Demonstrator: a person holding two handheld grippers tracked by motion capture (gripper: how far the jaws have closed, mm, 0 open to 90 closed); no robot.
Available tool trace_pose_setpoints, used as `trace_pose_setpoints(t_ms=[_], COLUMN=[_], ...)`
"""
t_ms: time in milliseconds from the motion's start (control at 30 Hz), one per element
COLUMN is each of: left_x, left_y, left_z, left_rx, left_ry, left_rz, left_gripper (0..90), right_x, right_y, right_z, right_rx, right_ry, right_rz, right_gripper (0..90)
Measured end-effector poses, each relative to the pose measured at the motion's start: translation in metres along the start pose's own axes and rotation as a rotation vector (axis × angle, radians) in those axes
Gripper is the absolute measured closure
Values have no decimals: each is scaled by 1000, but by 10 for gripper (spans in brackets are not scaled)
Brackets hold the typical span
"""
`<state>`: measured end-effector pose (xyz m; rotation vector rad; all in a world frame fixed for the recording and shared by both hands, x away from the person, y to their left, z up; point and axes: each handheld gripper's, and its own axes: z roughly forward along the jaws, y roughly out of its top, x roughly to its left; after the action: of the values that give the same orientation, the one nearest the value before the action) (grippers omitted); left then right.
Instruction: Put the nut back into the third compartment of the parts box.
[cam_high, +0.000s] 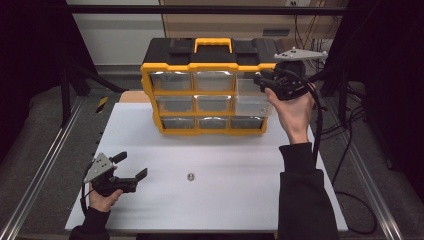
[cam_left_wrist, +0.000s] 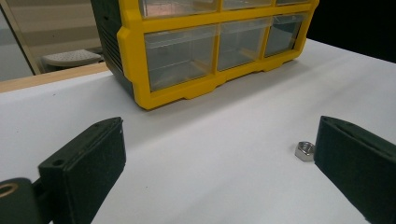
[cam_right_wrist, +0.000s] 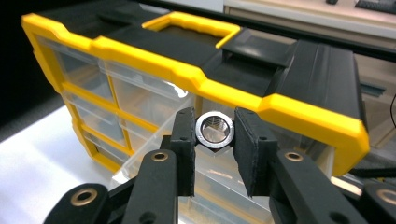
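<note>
The right claw pinches a steel nut between its pads, held up at the organizer by the top right drawer. The left claw rests low over the bench, jaws wide apart, near a second nut.

A white table top sits on a dark grey floor between two aluminium rails. Behind it runs a pale wall beside a light wooden cabinet front. Black cables trail across the floor on the right. The sides of the room lie in darkness.
</note>
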<state>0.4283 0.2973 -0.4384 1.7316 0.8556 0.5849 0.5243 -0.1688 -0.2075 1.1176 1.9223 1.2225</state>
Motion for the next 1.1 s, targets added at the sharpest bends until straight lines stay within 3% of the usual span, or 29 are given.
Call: trace_pose_setpoints(t_ms=[500,967,1100], left_x=[0,0,0], left_y=[0,0,0], left_z=[0,0,0], left_rx=[0,2,2], left_ry=[0,0,0], left_rz=[0,4,4], left_gripper=[23,23,23], right_x=[4,4,4], right_y=[-10,-14,-14], right_z=[25,32,32], right_rx=[112,190,191], right_ry=[-14,-31,-33], right_rz=[-18,-22,-17], right_gripper=[703,701,696])
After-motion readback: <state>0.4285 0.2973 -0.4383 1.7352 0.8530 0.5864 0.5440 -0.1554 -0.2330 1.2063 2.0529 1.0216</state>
